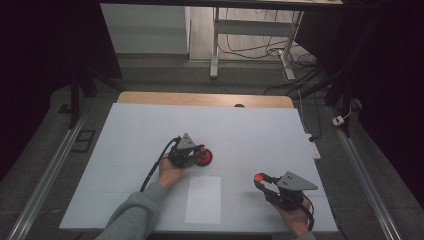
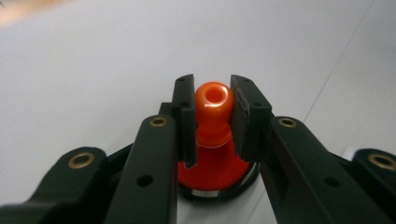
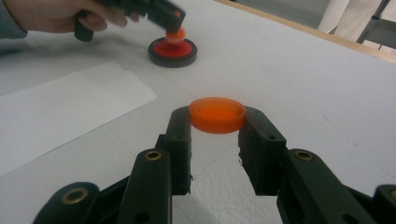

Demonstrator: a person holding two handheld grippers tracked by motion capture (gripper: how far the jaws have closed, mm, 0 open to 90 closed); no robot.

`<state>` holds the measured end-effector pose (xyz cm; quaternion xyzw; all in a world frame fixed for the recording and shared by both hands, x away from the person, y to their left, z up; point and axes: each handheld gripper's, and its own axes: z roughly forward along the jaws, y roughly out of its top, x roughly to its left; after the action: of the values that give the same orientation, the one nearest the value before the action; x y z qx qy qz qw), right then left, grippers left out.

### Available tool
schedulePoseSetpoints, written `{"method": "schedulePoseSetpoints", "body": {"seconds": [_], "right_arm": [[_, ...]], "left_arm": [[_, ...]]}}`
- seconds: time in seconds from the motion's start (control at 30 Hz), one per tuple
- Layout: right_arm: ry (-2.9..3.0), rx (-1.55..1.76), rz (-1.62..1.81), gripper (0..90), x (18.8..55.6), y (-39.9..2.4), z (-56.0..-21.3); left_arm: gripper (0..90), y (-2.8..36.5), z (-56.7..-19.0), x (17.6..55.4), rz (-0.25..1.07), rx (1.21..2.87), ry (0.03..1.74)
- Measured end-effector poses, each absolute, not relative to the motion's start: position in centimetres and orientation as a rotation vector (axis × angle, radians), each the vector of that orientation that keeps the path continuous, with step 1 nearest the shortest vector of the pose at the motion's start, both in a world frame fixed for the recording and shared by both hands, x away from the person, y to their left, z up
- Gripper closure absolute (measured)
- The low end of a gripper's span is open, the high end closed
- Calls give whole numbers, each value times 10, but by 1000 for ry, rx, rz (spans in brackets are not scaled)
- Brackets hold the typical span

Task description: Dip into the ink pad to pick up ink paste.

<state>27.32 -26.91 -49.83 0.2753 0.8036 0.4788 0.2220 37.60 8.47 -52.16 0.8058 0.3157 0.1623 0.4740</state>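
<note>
White table top (image 1: pixel 150 130), paper sheet (image 1: pixel 203 199), dim room, perhaps desk legs (image 1: pixel 215 45)

A red stamp (image 2: pixel 212 140) stands upright on the table; its orange cap (image 3: pixel 217 114) is off, held apart.

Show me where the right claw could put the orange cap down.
Free: the white table beyond and left of the red stamp, and the stretch between paper sheet and right claw. Crowded: around the stamp, where the left claw grips its knob.
</note>
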Motion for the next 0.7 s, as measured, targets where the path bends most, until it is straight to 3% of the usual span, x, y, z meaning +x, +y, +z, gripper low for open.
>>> {"method": "schedulePoseSetpoints", "body": {"seconds": [0.7], "right_arm": [[2215,754,1327,647,274,-270,-498]], "left_arm": [[731,97,-497,369,325,1903,751]]}}
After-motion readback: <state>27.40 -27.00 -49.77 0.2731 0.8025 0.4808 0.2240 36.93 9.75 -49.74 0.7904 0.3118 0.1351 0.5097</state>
